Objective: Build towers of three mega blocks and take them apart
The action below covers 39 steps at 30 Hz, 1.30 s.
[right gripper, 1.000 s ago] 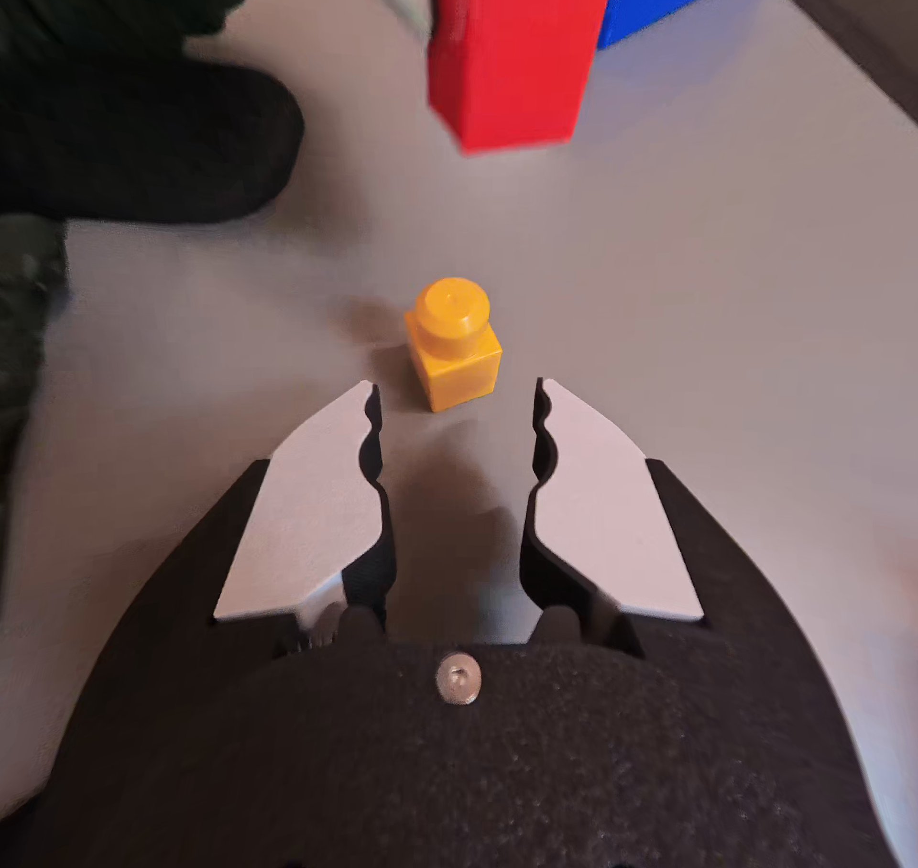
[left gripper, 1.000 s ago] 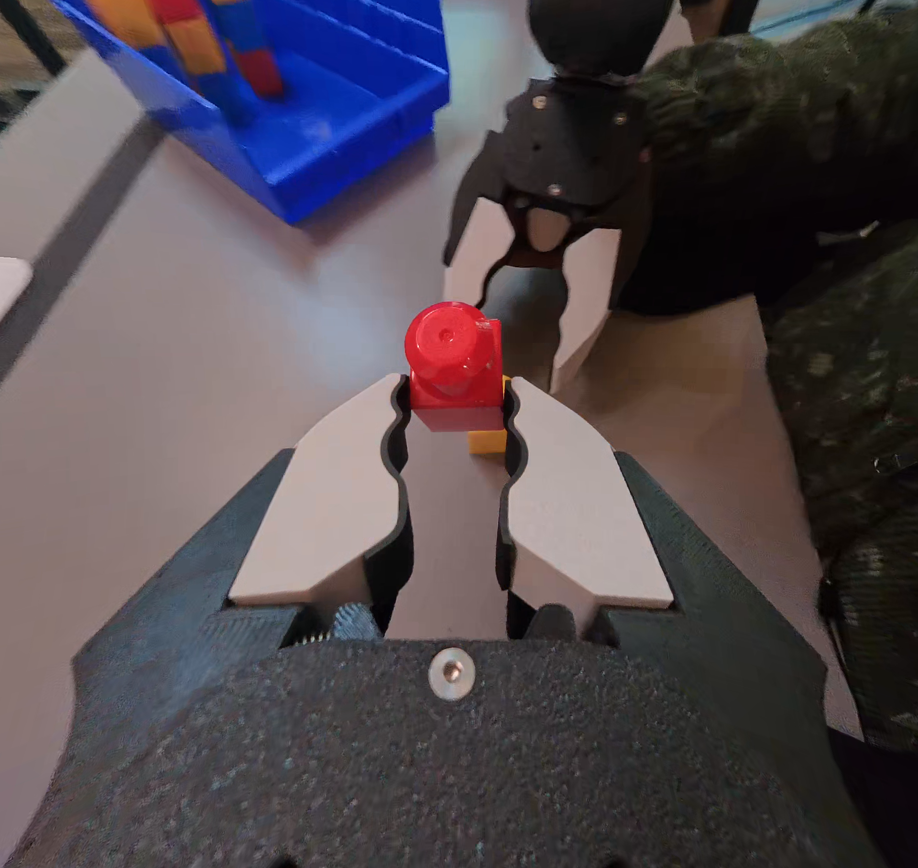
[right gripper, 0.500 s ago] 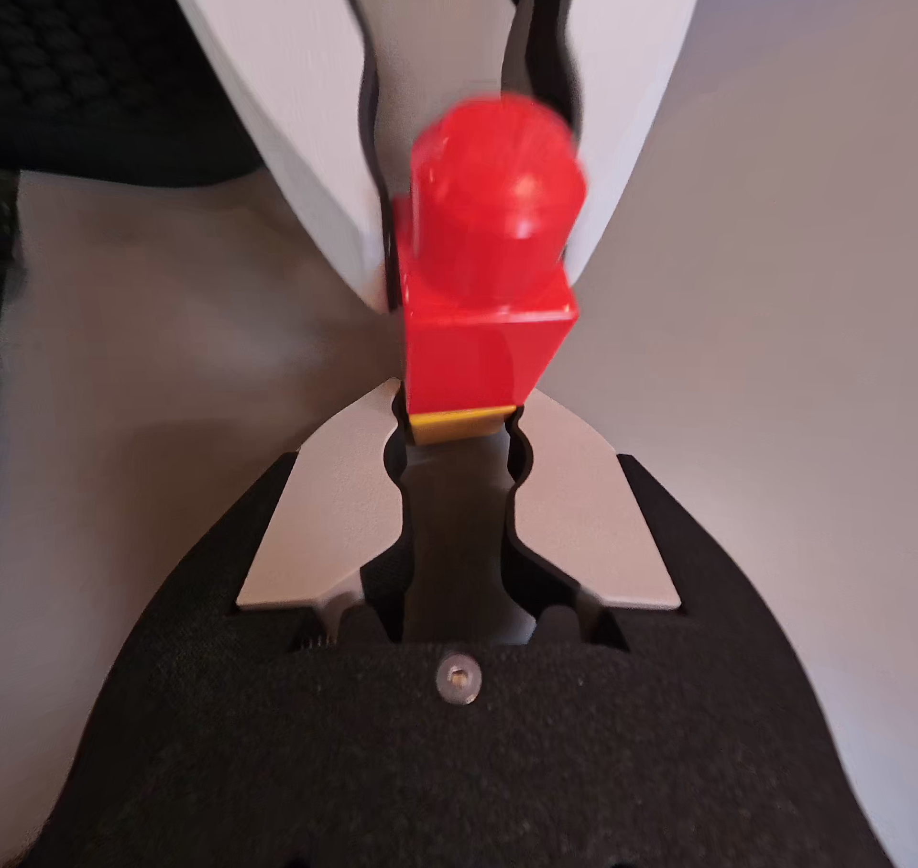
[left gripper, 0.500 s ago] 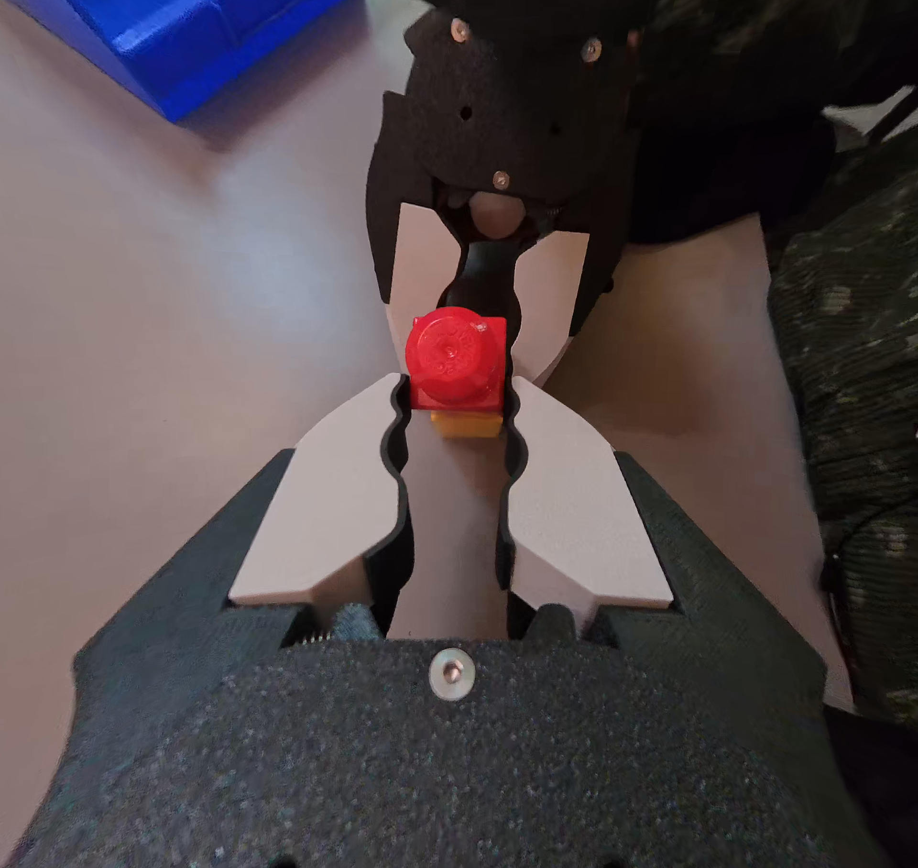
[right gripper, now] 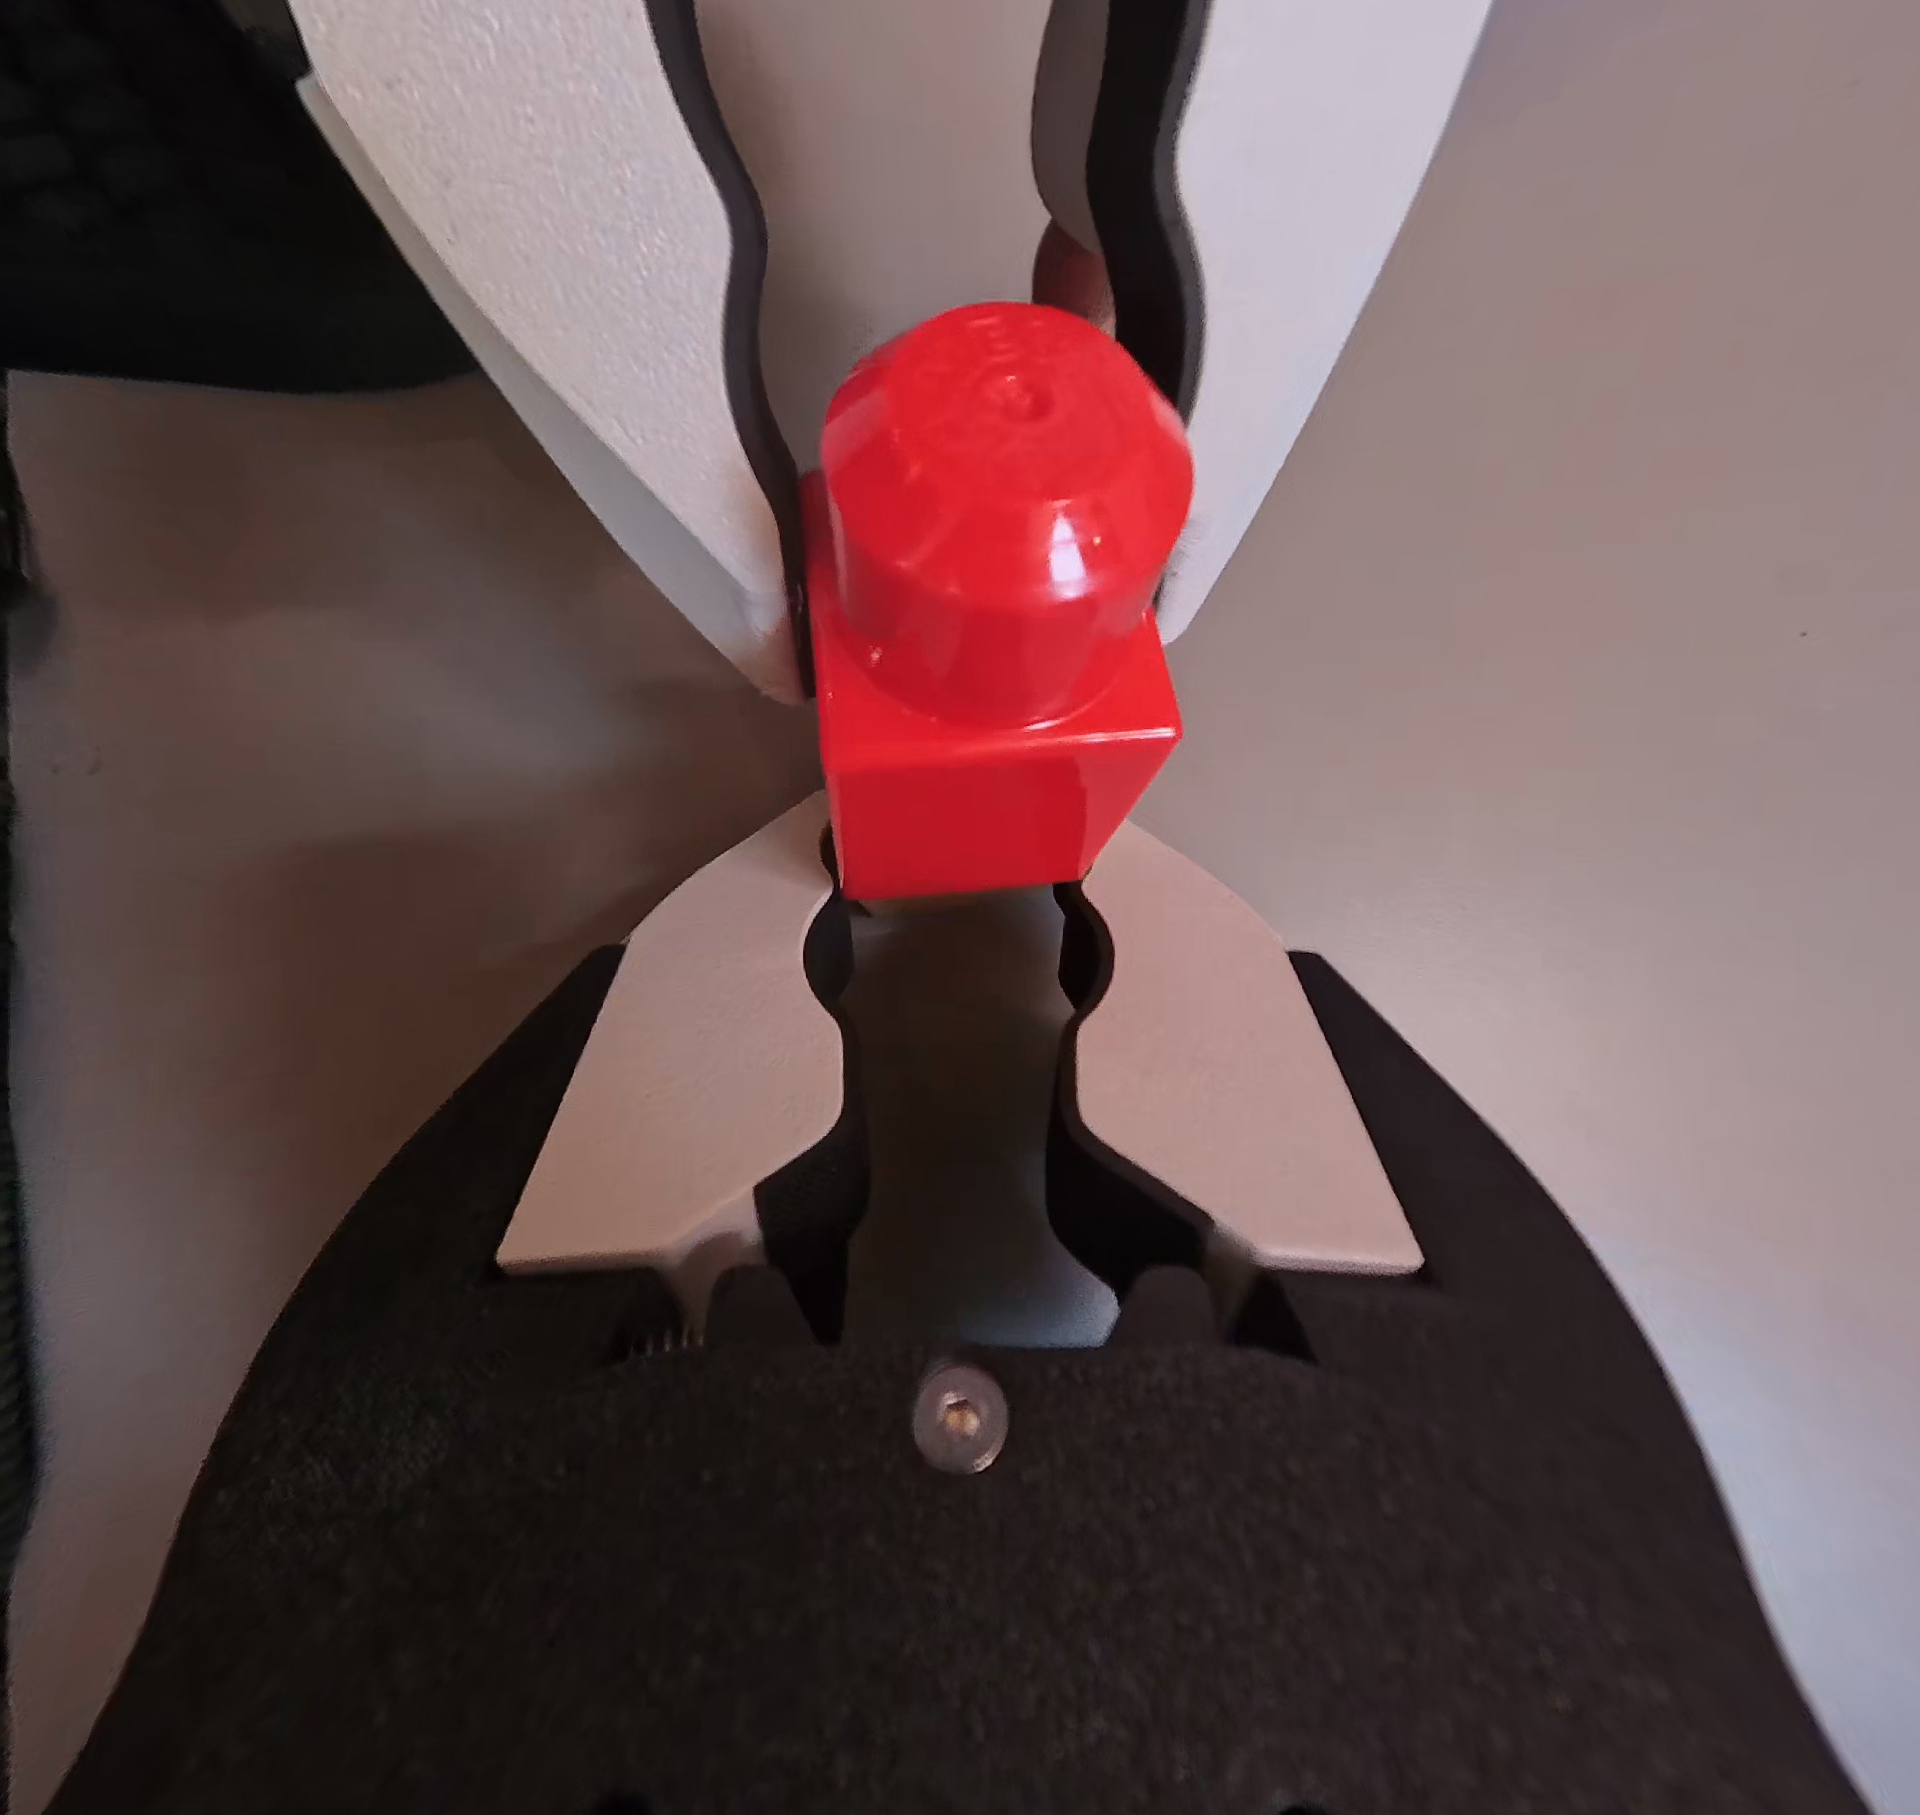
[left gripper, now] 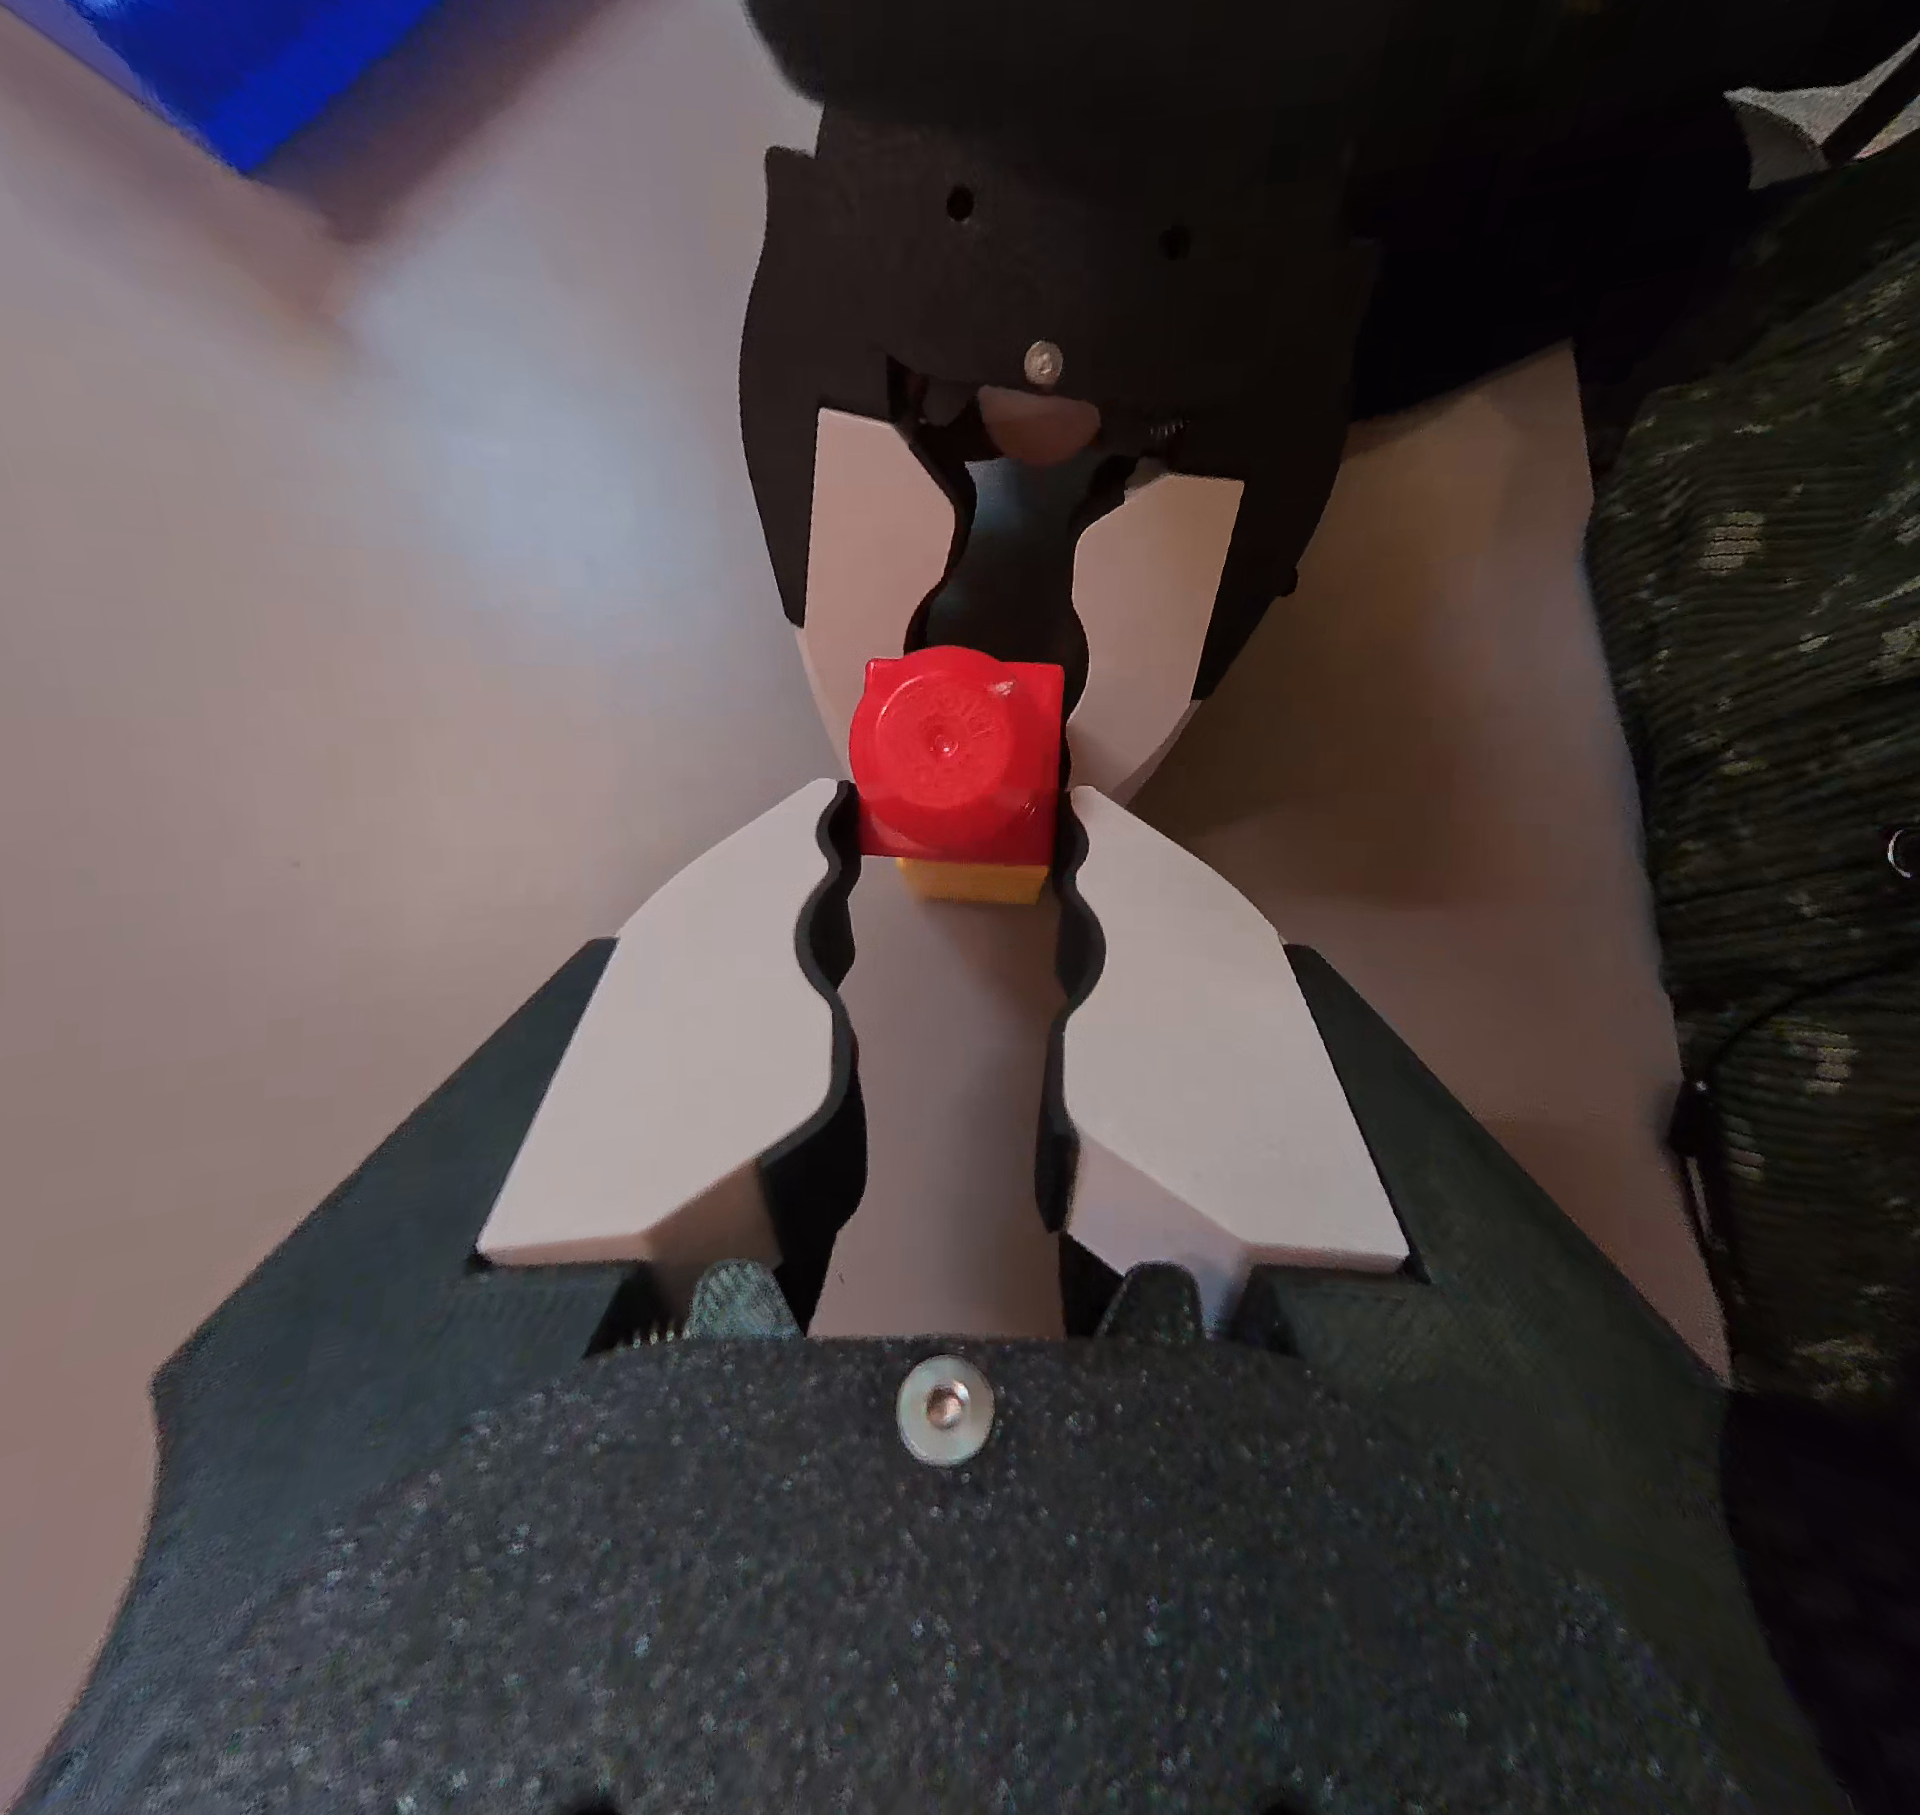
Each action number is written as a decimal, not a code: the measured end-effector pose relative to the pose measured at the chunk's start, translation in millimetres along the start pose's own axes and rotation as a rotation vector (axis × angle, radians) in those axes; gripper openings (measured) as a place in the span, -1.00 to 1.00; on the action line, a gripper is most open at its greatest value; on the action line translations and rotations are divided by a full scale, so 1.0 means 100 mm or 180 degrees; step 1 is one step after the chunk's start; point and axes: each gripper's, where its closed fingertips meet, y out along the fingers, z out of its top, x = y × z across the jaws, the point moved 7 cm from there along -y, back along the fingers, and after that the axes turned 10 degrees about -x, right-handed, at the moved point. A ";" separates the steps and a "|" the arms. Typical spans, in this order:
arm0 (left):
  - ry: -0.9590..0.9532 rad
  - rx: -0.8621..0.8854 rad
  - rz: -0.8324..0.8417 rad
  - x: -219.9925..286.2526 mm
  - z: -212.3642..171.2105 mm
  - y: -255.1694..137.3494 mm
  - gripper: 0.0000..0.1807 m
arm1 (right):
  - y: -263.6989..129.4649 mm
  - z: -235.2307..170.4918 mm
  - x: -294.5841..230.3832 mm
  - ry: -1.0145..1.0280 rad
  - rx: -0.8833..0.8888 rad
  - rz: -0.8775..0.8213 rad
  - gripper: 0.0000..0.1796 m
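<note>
Two grippers meet nose to nose in the left wrist view: the left gripper point(left gripper: 956, 809) points forward and down at the bench point(left gripper: 364, 674), jaws clamped on the sides of the red block point(left gripper: 951, 778), which sits on the yellow block point(left gripper: 971, 880), while the right gripper point(left gripper: 1003, 716) faces it from beyond the stack and a blue bin point(left gripper: 260, 9) shows far left. Right wrist view: right gripper point(right gripper: 940, 877) reaches in low, jaws narrowed under the red block point(right gripper: 987, 726) where the yellow one is hidden, grip cannot be told; left gripper point(right gripper: 977, 612) pinches the red block from opposite.
</note>
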 end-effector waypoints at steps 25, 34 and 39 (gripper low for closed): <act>0.0366 0.0791 -0.0045 0.02 0.02 0.03 -0.63 | 0.01 0.00 -0.01 0.0040 0.0137 0.0009 -0.59; 0.0589 0.0931 -0.0068 0.05 -0.02 0.04 -0.63 | 0.01 -0.02 -0.05 -0.0047 0.0198 -0.0003 -0.59; 0.0584 0.1221 -0.0182 0.03 -0.06 0.05 -0.64 | 0.01 -0.02 -0.06 -0.0034 0.0221 -0.0002 -0.59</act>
